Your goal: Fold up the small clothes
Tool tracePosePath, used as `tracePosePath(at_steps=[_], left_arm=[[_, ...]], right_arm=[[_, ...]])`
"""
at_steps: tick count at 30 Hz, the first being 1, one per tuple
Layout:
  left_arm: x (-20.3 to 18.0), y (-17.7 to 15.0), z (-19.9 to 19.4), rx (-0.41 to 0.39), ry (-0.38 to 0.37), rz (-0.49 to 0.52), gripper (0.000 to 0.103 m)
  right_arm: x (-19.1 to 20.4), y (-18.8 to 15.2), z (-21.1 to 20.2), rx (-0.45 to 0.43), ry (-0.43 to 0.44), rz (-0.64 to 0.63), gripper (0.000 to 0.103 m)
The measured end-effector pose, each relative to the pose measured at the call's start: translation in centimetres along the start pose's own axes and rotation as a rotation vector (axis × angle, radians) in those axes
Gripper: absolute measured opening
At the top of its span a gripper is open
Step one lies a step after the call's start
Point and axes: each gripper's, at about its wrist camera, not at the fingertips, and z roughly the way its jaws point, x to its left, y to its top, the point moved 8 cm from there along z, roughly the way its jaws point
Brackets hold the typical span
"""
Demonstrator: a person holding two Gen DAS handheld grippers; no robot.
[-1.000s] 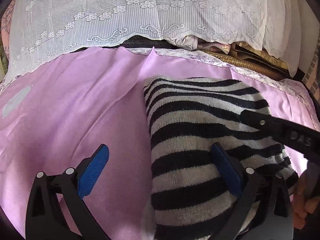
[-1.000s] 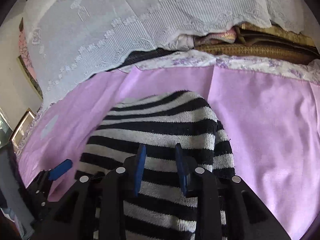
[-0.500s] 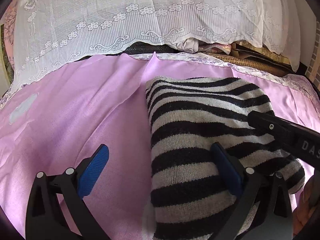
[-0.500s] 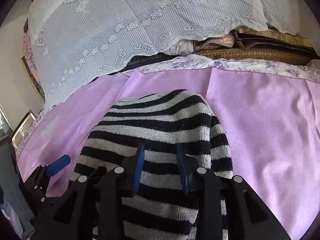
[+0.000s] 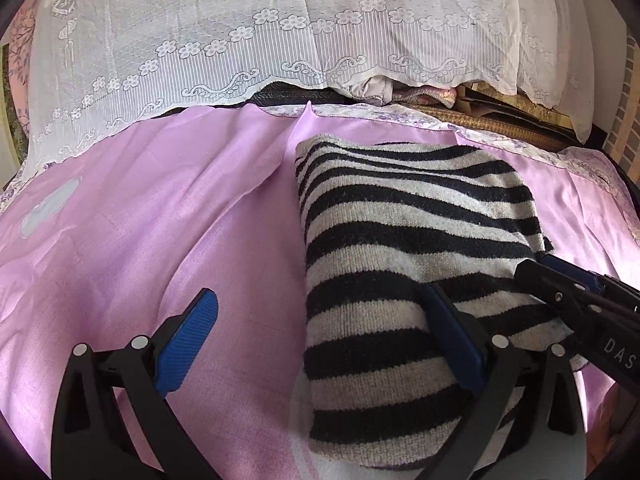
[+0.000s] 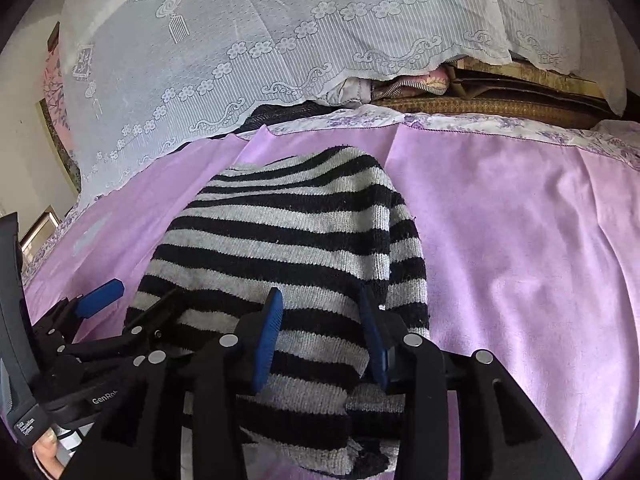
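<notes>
A folded black-and-grey striped knit garment [image 5: 400, 220] [image 6: 288, 232] lies flat on a pink cloth [image 5: 160, 220] [image 6: 520, 260]. My left gripper [image 5: 320, 296] is open wide over the garment's near left edge. One blue pad [image 5: 452, 332] rests on the knit and the other [image 5: 188, 336] hangs over bare pink cloth. My right gripper [image 6: 320, 294] sits over the garment's near right part with its jaws opening. The knit lies under and between the pads, which do not press it. From the left wrist the right gripper [image 5: 560, 280] shows at the right edge.
A white lace cloth [image 5: 280, 40] [image 6: 280, 40] drapes over a pile at the back. Folded fabrics and brown mats [image 5: 500, 120] [image 6: 480, 100] show under its hem. A person's fingertip [image 6: 46, 440] shows at the lower left.
The right gripper's jaws have widened and let go of the knit fold. It has drawn back toward the garment's near right edge. The left gripper has stayed put, open.
</notes>
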Motion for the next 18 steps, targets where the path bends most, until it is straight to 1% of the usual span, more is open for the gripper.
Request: tracePosePath(at_steps=[2, 4, 8, 11, 14, 18], left_arm=[[0.0, -0.3, -0.5, -0.001, -0.001, 0.002, 0.099], [0.0, -0.8, -0.9, 0.004, -0.001, 0.005, 0.099], [0.0, -1.5, -2.2, -0.008, -0.004, 0.007, 0.098], [-0.3, -2.0, -3.2, -0.016, -0.003, 0.022, 0.098], [-0.6, -2.6, -3.8, -0.011, 0.001, 0.047, 0.098], [-0.9, -3.3, -3.8, 0.011, 0.006, 0.063, 0.098]], right_arm=[[0.0, -0.3, -0.5, -0.007, -0.010, -0.003, 0.040], [-0.4, -0.7, -1.0, -0.006, -0.036, 0.010, 0.051], [-1.3, -1.4, -2.5, -0.021, 0.023, 0.088, 0.051], [-1.9, -1.6, -3.5, -0.039, 0.017, 0.107, 0.051], [-2.2, -2.1, -3.7, -0.034, 0.018, 0.114, 0.051], [-2.5, -2.9, -2.9, -0.004, 0.019, 0.129, 0.056]])
